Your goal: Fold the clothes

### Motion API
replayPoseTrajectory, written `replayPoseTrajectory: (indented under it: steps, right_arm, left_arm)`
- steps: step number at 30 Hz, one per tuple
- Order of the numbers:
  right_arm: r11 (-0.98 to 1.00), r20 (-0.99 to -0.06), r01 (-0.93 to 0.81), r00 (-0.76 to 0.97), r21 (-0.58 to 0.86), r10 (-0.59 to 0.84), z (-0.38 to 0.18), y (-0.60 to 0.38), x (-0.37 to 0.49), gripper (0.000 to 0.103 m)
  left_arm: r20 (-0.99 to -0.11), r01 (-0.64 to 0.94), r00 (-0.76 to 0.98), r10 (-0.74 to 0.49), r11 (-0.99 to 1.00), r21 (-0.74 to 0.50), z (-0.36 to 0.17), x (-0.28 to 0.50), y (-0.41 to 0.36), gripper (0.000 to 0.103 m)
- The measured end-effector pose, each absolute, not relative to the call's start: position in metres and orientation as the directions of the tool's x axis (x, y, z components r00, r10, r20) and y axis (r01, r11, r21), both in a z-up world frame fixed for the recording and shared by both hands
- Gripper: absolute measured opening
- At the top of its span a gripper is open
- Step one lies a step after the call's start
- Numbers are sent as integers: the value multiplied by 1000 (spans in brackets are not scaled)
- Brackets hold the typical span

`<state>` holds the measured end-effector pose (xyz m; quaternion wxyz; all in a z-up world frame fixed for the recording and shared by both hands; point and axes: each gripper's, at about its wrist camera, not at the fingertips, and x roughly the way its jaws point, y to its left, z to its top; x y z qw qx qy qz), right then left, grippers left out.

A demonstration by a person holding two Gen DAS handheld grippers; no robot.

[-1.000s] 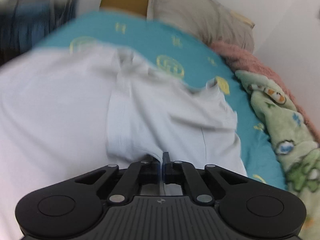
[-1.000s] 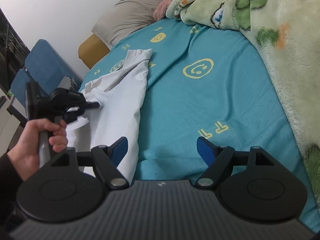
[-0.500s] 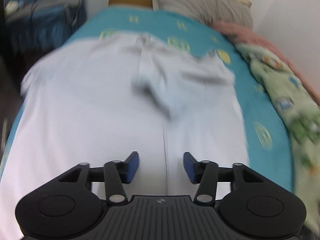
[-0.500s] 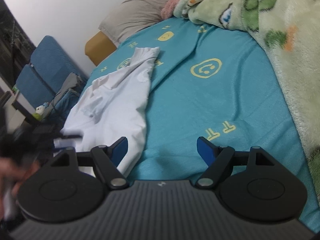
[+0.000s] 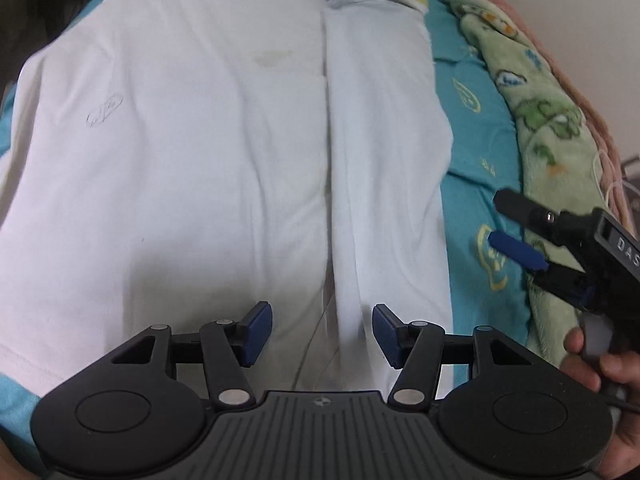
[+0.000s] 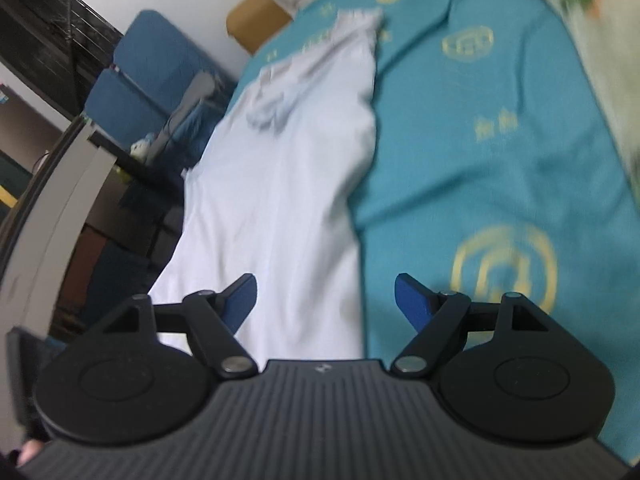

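Shirt (image 5: 208,152), white, lies flat on teal bed sheet (image 5: 476,152); right side strip lapped lengthwise over body, left side spread. Partly folded at most. Left hand-held gripper (image 5: 322,334) and right hand-held gripper (image 6: 325,300) both released, holding nothing, above hem end.

The white T-shirt (image 5: 200,140) is lying flat across the teal bedsheet (image 6: 500,140), leaving a broad bare strip of sheet between its right edge and the green fleece blanket (image 5: 536,120), which is heaping up along the far right side. The right gripper (image 5: 508,226), fingers parted, is occupying part of that strip. The left gripper (image 5: 322,334) is hovering with its fingers spread over the shirt's lower edge. Past the bed's left edge, blue chairs (image 6: 160,68) and dark furniture are crowding close.
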<state>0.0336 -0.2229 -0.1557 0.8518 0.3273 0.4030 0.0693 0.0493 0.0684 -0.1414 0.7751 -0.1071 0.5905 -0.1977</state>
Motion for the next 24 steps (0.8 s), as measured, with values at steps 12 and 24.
replayPoseTrajectory:
  steps: [12,24]
  right_arm:
    - [771,-795,297,448,563,409,-174,-187,-9,44]
    - [921,-875,99,365,376,318,-141,-139,-18,4]
  left_arm:
    - [-843,277,133,-521,837,-473,-139,25,68,27]
    - [-821,192,131,-556,827,-529,-131,22,85,3]
